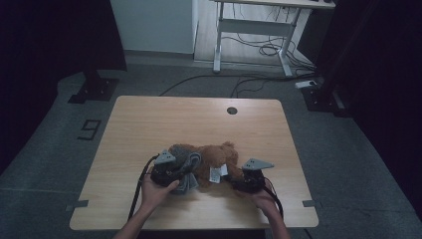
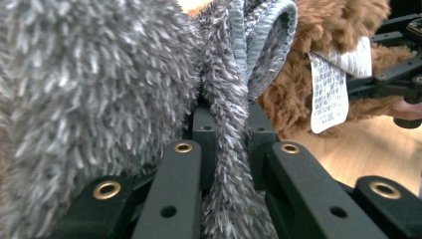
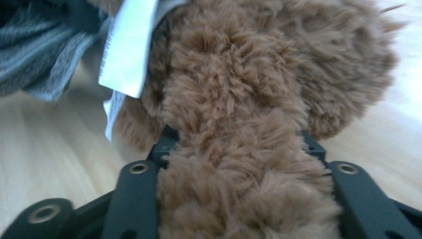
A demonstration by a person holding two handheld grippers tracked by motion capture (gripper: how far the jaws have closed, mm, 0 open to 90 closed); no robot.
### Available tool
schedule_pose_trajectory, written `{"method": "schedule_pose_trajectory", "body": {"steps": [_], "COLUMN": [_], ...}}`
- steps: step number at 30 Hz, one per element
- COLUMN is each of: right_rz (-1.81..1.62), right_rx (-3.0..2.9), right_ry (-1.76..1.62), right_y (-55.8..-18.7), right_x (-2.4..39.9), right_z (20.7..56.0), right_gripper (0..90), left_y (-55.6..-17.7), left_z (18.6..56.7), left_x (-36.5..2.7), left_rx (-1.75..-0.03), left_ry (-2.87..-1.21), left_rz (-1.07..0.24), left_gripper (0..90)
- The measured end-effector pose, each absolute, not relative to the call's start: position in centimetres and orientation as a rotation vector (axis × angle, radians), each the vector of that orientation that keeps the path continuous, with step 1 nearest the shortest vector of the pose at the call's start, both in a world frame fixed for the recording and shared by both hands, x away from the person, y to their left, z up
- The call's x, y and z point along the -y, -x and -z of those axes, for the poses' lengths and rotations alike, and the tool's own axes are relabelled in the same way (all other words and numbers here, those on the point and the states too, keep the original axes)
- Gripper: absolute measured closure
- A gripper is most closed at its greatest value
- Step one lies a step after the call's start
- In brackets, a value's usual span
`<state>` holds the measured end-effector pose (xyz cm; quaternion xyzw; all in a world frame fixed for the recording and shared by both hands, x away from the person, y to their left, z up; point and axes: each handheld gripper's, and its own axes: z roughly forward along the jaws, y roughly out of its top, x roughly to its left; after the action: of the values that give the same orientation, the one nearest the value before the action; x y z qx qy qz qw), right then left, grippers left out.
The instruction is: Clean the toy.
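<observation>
A brown teddy bear (image 1: pixel 216 154) lies near the front of the wooden table (image 1: pixel 164 119), with a grey fuzzy garment (image 1: pixel 186 167) on its left side. My left gripper (image 1: pixel 171 174) is shut on a fold of that grey garment (image 2: pixel 99 89), which is pinched between the jaws of the left gripper (image 2: pixel 226 124). My right gripper (image 1: pixel 244 179) sits at the bear's right side. In the right gripper view a furry brown limb of the bear (image 3: pixel 239 74) fills the gap of the right gripper (image 3: pixel 239 142), with both jaws pressed against it. A white label (image 3: pixel 127 50) hangs from the bear.
A round cable hole (image 1: pixel 232 110) sits near the table's far edge. Behind the table stands a white desk frame (image 1: pixel 249 30) with cables (image 1: pixel 263 50) on the floor. Dark stands flank the table at left (image 1: pixel 94 87) and right (image 1: pixel 318 94).
</observation>
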<state>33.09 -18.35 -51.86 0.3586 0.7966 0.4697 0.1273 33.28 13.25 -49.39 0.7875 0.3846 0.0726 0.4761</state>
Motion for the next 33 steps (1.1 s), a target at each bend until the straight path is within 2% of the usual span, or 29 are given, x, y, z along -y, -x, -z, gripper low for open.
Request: {"method": "schedule_pose_trajectory", "body": {"steps": [8,18,23,26,30,33], "right_rz": [-1.323,-1.223,-1.173,-1.123,-1.144,-1.167], "right_rx": [-2.334,-2.325,-2.313,-2.285,-2.281,-2.274], "right_ry": [-1.023,-0.958,-0.931,-0.943,-0.936,-0.924], "right_y": [-31.8,-31.0,-32.2,-34.2,-35.5,-35.6], "right_x": [17.1,16.1,16.5,17.3,18.2,18.4], "right_z": [53.2,53.5,53.4,53.1,53.0,53.1], "right_gripper": [61.1,63.0,63.1,63.1,62.9,62.8], "left_y": [-34.0,-35.1,-36.3,-37.2,-36.9,-35.6], "left_z": [50.4,51.0,51.1,51.0,50.1,48.0], "left_x": [-12.7,-12.1,-11.2,-10.5,-10.7,-10.7], "left_rx": [-0.977,-1.003,-1.026,-1.036,-1.016,-0.948], "left_ry": [-1.918,-1.911,-1.889,-1.874,-1.867,-1.85], "left_rz": [-0.148,-0.126,-0.116,-0.101,-0.099,-0.133], "left_gripper": [79.5,79.2,79.2,79.2,79.1,79.2]}}
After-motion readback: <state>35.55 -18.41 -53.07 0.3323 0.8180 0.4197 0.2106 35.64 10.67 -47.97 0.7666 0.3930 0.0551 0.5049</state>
